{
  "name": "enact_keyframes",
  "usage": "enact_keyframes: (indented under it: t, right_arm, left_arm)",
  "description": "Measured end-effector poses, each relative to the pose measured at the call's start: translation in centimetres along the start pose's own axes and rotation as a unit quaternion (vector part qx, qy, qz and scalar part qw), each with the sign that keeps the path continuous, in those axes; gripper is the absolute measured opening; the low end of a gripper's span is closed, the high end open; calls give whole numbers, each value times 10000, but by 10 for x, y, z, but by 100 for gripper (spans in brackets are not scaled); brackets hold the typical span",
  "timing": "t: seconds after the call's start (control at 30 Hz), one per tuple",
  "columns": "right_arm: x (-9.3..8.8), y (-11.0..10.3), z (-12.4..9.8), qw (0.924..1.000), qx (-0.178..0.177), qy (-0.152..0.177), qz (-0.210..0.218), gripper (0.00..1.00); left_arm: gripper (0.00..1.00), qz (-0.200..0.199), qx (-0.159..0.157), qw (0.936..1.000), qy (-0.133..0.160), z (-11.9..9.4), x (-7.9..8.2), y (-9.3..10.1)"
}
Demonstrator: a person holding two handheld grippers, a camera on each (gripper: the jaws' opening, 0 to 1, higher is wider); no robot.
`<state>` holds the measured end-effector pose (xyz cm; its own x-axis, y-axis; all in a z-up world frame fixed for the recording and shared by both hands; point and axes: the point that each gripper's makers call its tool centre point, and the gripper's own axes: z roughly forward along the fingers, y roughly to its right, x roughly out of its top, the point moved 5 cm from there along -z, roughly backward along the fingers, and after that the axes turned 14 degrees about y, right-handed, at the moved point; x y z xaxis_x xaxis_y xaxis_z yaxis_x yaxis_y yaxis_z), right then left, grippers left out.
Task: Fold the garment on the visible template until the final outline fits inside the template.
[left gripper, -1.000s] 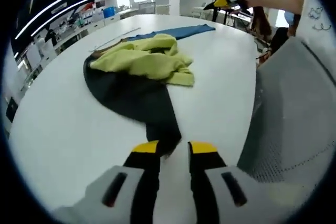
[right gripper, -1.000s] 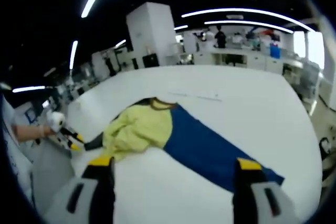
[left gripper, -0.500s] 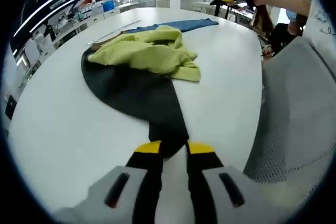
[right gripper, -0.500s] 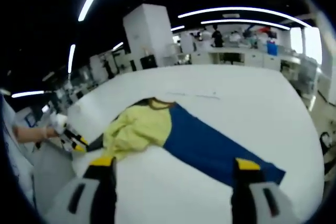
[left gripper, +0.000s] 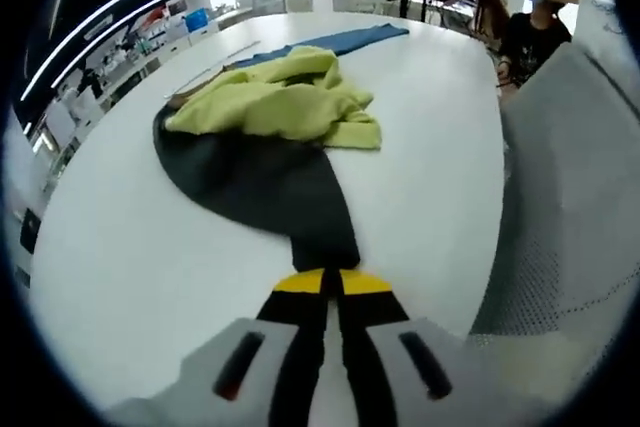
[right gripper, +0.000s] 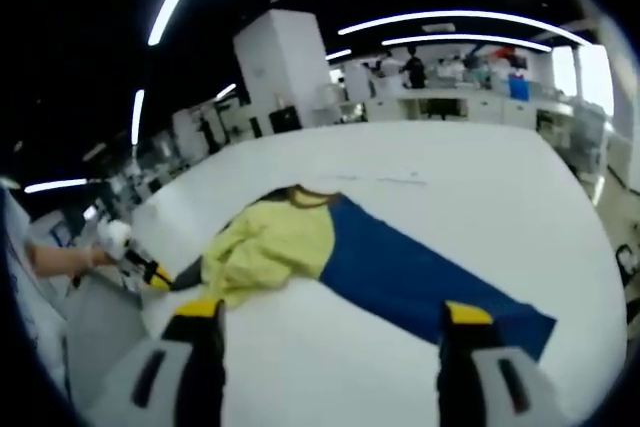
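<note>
On the white table we have the garment spread out, its crumpled yellow-green part heaped over the middle, a dark panel running towards us and a blue panel stretching away. Our left gripper is pinched tight on the narrow tip of that dark panel. Our right gripper hangs above the table, jaws spread wide, grasping nothing.
</note>
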<state>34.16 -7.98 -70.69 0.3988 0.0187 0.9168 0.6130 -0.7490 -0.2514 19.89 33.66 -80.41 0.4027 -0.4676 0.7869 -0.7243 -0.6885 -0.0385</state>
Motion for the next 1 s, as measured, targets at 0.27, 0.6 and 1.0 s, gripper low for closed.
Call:
enact_keyframes:
  t: [0.27,0.6,1.0]
  right_arm:
    - [5,-6,-4,9999,-10,113,20,87]
    - [9,-34,-14,9991,-109,400,108,85]
    - [8,-86,-27,9949,-599,745,333,84]
  left_arm:
    - [0,-1797,63,9809,743,-25,39,2]
    - [0,-3378,149,9272,1610,-82,52,-40]
    - [0,-3532,183,9238,1470,-113,39,-95]
